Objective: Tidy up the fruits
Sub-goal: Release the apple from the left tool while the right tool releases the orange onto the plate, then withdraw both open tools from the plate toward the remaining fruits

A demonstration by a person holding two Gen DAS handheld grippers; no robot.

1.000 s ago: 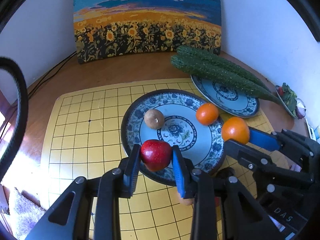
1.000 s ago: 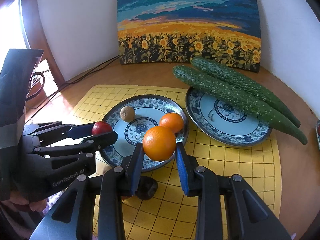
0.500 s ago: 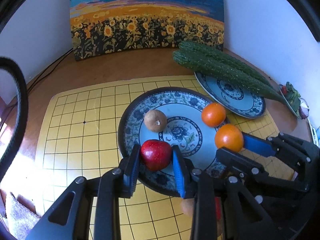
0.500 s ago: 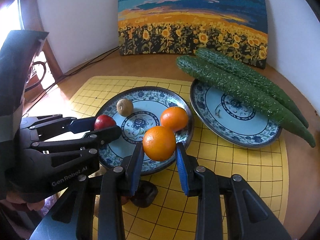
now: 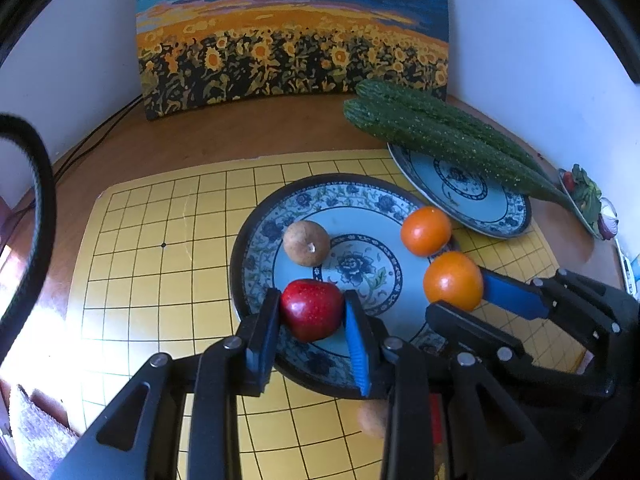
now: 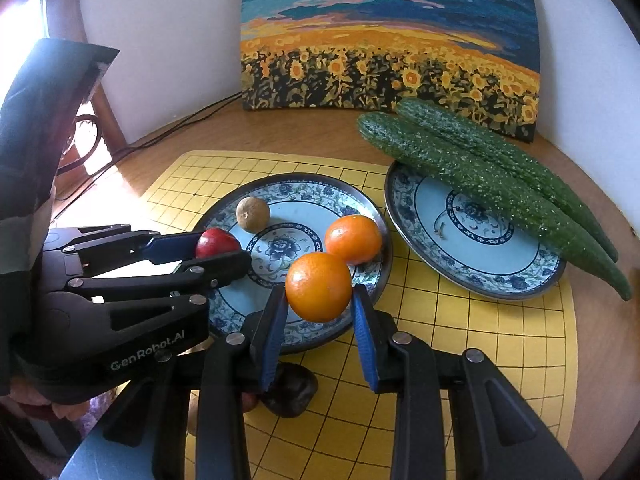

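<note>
Apple [image 5: 312, 309] in left claw [image 5: 310, 316], orange [image 6: 319, 286] in right claw [image 6: 320, 312] (dark lump [image 6: 290, 394] half-hidden beneath).

The only readable writing is the brand "GenRobot.AI", printed in pale letters on the black side of the left gripper [image 6: 218, 250], as seen from the right wrist camera; the lettering runs slightly uphill along the body, low and to the left in that view. From the left wrist camera no writing can be made out on the right gripper [image 5: 452, 300]. The plates, the yellow grid mat and the sunflower painting carry patterns only, with no letters or numbers.
</note>
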